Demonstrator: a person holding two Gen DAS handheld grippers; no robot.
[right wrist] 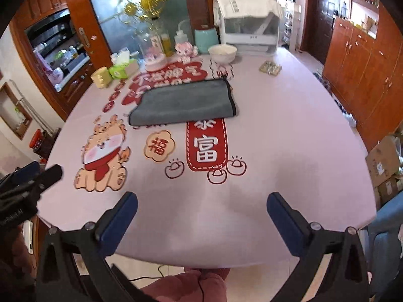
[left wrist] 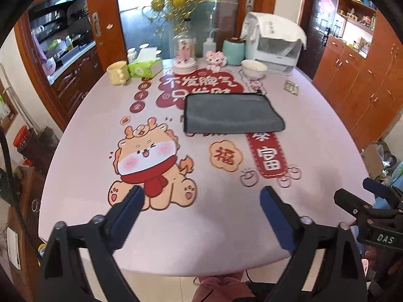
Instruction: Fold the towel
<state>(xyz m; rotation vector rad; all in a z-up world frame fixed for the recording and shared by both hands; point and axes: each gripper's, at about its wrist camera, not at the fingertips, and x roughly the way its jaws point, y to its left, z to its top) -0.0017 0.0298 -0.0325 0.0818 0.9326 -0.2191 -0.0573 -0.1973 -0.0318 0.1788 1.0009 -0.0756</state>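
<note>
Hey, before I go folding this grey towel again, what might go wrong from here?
1. The towel already lies folded, layers stacked; pinching only the top layer would likely undo it.
2. The white bowl sits just beyond its far edge, so a sweeping fold might knock it.
3. Both hand-held grippers, left and right, are open and back near the table's near edge, making a long reach.

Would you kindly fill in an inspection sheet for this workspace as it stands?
Surface: pink table with printed festive decals.
Job's things: grey towel, lying flat mid-table, looks already folded.
Clutter: mug, tissue box, bowl, along the far edge.
Grippers: left gripper and right gripper both open, empty, near the front edge.
Cables: thin black one on the floor.
Surroundings: wooden cabinets, cardboard boxes.
</note>
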